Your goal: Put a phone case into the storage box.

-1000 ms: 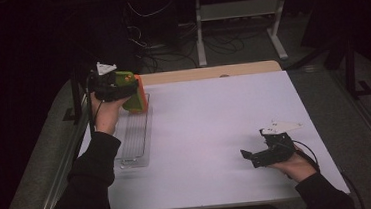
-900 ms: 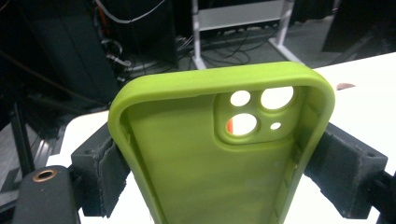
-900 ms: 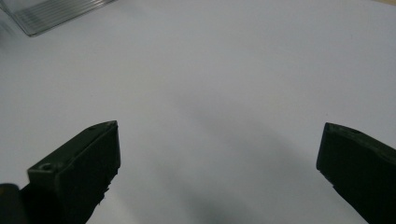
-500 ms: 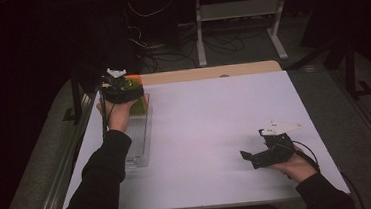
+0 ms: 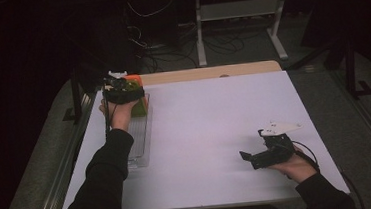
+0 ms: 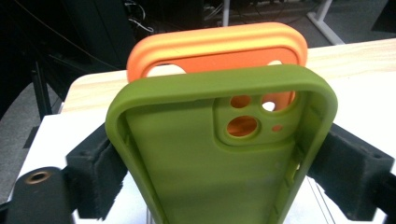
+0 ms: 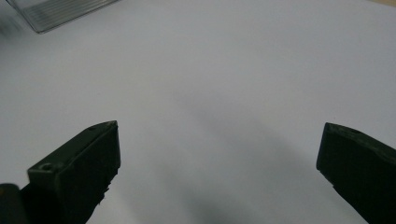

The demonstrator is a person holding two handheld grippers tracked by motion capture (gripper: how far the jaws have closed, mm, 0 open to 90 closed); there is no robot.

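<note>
Hands work at opposite ends of a white table [image 5: 216,132] in the high view. The left gripper [image 5: 122,92] sits at the far left corner, over the far end of a clear ridged tray [image 5: 138,138], with a green phone case [image 5: 138,108] and an orange phone case [image 5: 132,79] right at it. The right gripper [image 5: 258,156] rests low on the near right of the table, well apart from the tray and cases, with its jaws pointing left.

From the left gripper view, the green phone case [image 6: 219,149] stands upright between the two black jaws, its hollow inside and camera cut-outs facing the lens. The jaws have just been opening; their foam pads [image 6: 95,177] sit at the case's two long sides, and whether they press on it cannot be told. The orange phone case [image 6: 215,46] stands upright just behind the green one, showing through the camera holes.

From the right gripper view, the right gripper [image 7: 219,154] has its jaws spread wide over bare white table [image 7: 210,70], nothing between them. A corner of the clear ridged tray [image 7: 60,11] shows at the top left.
</note>
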